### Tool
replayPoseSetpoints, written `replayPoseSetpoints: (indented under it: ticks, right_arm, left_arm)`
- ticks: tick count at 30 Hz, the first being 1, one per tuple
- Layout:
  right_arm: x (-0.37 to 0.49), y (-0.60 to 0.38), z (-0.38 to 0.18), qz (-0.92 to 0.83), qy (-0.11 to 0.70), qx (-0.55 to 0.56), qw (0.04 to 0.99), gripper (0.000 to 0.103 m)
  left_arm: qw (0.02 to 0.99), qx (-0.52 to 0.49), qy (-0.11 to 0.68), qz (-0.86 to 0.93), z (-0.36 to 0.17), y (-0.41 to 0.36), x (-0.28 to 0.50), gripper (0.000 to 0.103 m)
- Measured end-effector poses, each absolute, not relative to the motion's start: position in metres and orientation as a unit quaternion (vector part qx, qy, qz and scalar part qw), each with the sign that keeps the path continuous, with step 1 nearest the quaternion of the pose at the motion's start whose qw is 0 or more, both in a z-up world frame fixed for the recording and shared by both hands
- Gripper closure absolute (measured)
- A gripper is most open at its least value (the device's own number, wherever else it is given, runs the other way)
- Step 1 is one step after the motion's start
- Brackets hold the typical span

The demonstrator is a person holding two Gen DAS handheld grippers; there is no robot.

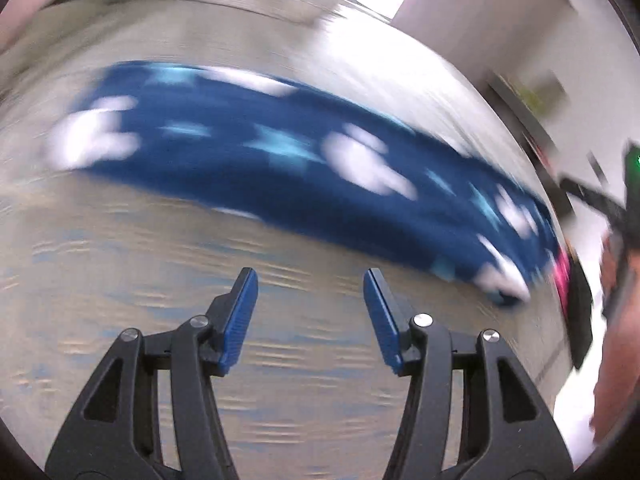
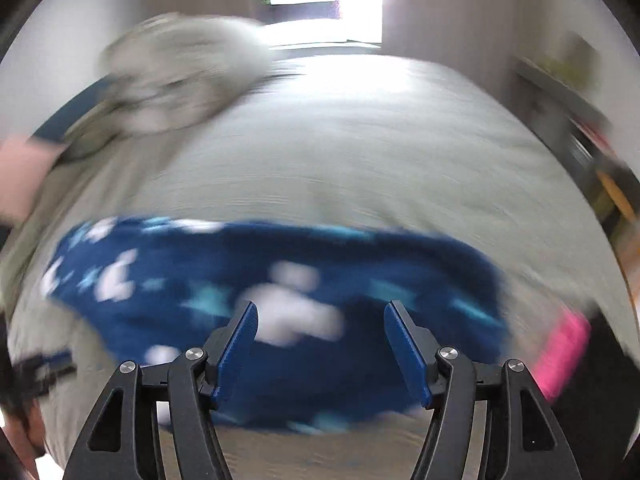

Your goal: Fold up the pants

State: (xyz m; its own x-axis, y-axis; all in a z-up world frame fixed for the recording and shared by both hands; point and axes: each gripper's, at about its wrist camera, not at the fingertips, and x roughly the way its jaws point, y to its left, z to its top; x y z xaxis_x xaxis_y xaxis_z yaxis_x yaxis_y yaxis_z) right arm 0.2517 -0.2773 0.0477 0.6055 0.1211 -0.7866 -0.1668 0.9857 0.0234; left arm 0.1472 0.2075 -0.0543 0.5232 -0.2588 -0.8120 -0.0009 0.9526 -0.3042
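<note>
Dark blue pants (image 1: pixel 248 152) with white and light blue shapes lie in a long band on a grey bed cover (image 1: pixel 360 68). Both views are motion-blurred. My left gripper (image 1: pixel 310 276) is open and empty, above the cover just short of the pants' near edge. In the right wrist view the pants (image 2: pixel 360 264) stretch across the lower half, and my right gripper (image 2: pixel 320 308) is open and empty directly over them. Whether its fingers touch the cloth I cannot tell.
A grey pillow (image 2: pixel 180 76) lies at the bed's far left. A pink item (image 2: pixel 560 352) sits beside the pants' right end. Shelving (image 2: pixel 576 112) stands along the right wall. The other gripper and a hand (image 1: pixel 616 272) show at the left view's right edge.
</note>
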Motion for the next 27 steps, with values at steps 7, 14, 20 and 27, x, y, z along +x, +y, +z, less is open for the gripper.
replayPoseSetpoints:
  ticks: [7, 14, 20, 27]
  right_arm:
    - [0.293, -0.063, 0.060, 0.303, 0.366, -0.136, 0.870, 0.036]
    - [0.332, 0.112, 0.026, 0.426, 0.379, -0.227, 0.790, 0.036]
    - [0.375, 0.205, -0.036, 0.448, 0.429, -0.267, 0.737, 0.036]
    - [0.409, 0.232, -0.083, 0.445, 0.492, -0.266, 0.699, 0.032]
  left_arm:
    - [0.875, -0.207, 0.438, 0.025, -0.062, 0.329, 0.159, 0.047]
    - [0.855, -0.280, 0.436, 0.015, -0.100, 0.369, 0.198, 0.047]
    - [0.858, -0.288, 0.425, -0.006, -0.104, 0.379, 0.221, 0.047]
    - [0.852, -0.282, 0.440, -0.028, -0.112, 0.379, 0.240, 0.079]
